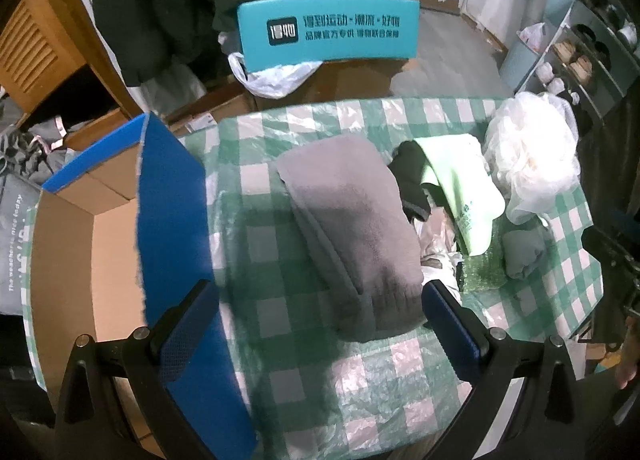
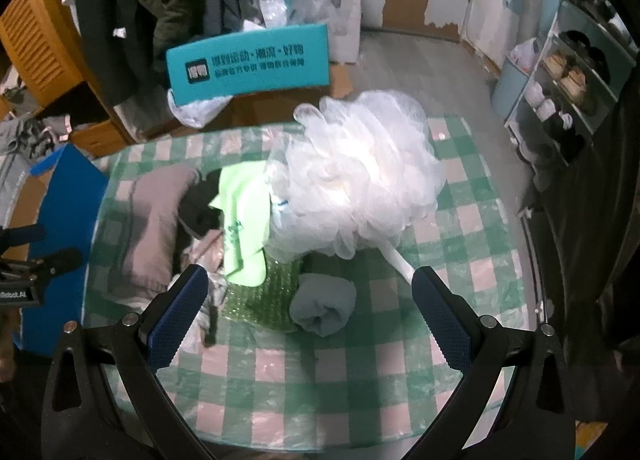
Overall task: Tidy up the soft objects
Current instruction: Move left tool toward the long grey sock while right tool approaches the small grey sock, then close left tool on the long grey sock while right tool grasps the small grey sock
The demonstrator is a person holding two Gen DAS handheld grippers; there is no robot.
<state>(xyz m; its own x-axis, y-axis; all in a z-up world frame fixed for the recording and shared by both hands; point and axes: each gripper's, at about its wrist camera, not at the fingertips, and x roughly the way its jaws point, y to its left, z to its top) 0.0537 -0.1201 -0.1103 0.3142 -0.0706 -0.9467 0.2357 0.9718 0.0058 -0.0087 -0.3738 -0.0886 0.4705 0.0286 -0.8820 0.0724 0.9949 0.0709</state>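
Observation:
A folded grey fleece cloth [image 1: 352, 228] lies on the green-checked table, its near end between the tips of my open left gripper [image 1: 320, 292], untouched. To its right lie a dark cloth [image 1: 412, 176], a light green cloth [image 1: 464, 188], a white mesh bath pouf [image 1: 532, 156] and a small rolled grey cloth [image 1: 522, 252]. My right gripper [image 2: 310, 284] is open just above the rolled grey cloth [image 2: 324, 308] and a green sequin pad [image 2: 264, 300]. The white pouf [image 2: 360, 180], with its white handle, sits ahead of it, next to the light green cloth [image 2: 240, 228] and the grey fleece [image 2: 154, 228].
An open cardboard box with blue flaps [image 1: 100, 220] stands at the table's left edge. A teal box [image 1: 328, 32], plastic bags and hanging coats are beyond the table. A shelf with shoes [image 2: 568, 80] stands at the right. The round table's near edge [image 2: 320, 448] is close.

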